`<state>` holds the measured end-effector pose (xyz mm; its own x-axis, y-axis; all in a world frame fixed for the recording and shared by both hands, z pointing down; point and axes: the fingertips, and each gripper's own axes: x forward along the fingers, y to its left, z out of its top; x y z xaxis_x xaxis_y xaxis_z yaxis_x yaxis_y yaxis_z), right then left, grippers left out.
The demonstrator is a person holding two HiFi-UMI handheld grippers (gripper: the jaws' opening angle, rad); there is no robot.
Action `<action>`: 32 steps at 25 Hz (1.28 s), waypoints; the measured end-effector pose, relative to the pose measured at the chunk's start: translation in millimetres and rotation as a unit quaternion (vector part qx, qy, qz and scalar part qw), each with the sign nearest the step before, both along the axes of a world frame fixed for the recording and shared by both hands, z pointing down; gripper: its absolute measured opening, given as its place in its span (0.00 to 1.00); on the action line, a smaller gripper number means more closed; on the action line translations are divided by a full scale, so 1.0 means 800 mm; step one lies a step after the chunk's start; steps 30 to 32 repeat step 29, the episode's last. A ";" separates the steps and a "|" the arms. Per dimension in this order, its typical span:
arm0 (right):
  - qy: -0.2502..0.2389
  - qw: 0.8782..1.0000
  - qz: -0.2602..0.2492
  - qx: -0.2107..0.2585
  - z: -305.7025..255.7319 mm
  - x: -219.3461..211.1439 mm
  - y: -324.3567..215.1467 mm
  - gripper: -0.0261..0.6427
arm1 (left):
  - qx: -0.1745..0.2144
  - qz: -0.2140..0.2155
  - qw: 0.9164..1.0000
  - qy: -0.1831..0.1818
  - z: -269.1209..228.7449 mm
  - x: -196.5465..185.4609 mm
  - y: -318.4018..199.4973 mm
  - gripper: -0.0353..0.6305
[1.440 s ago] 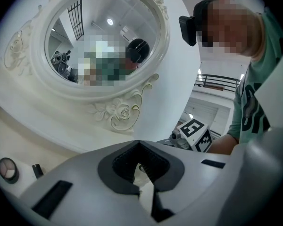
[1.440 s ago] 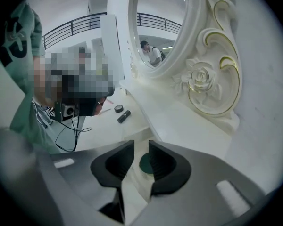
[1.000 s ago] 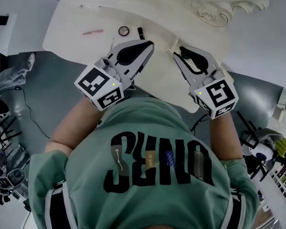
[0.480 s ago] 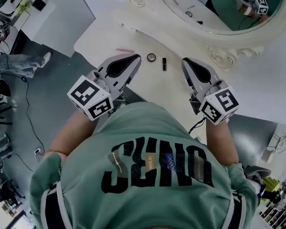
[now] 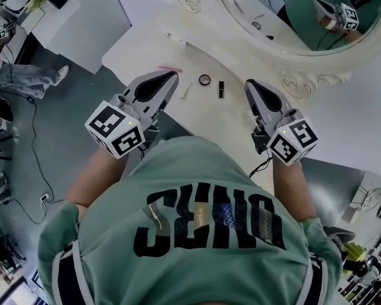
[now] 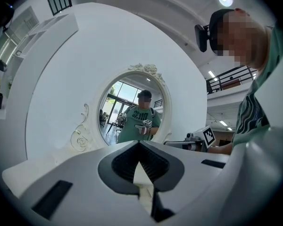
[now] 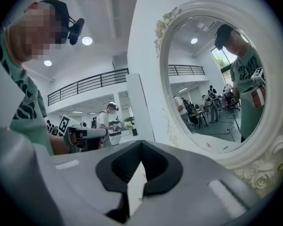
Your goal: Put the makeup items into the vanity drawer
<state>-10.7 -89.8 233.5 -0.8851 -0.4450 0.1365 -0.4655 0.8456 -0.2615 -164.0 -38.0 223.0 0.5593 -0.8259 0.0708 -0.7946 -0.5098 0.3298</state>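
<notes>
Several makeup items lie on the white vanity top (image 5: 140,46): a thin pink stick (image 5: 171,69), a small white stick (image 5: 187,91), a round compact (image 5: 205,79) and a black lipstick (image 5: 221,89). My left gripper (image 5: 171,75) hovers over the table's front edge, its tip near the pink stick, shut and empty. My right gripper (image 5: 249,83) is right of the lipstick, also shut with nothing in it. Both gripper views show closed jaws, left gripper (image 6: 140,145) and right gripper (image 7: 141,145), pointing at the mirror. No drawer is in view.
An oval mirror (image 5: 292,18) in an ornate white frame (image 5: 298,81) stands behind the items and reflects the person. Grey floor (image 5: 63,126) with a cable lies to the left of the vanity. A white counter (image 5: 82,18) stands at the far left.
The right gripper's jaws have closed. The head view has swung up so the mirror shows. The left gripper has drifted left, toward the pink stick.
</notes>
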 end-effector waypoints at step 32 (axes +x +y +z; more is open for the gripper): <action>0.011 1.000 0.010 0.016 -0.001 0.007 -0.003 0.05 | -0.001 -0.005 1.000 0.002 0.002 -0.001 0.003 0.05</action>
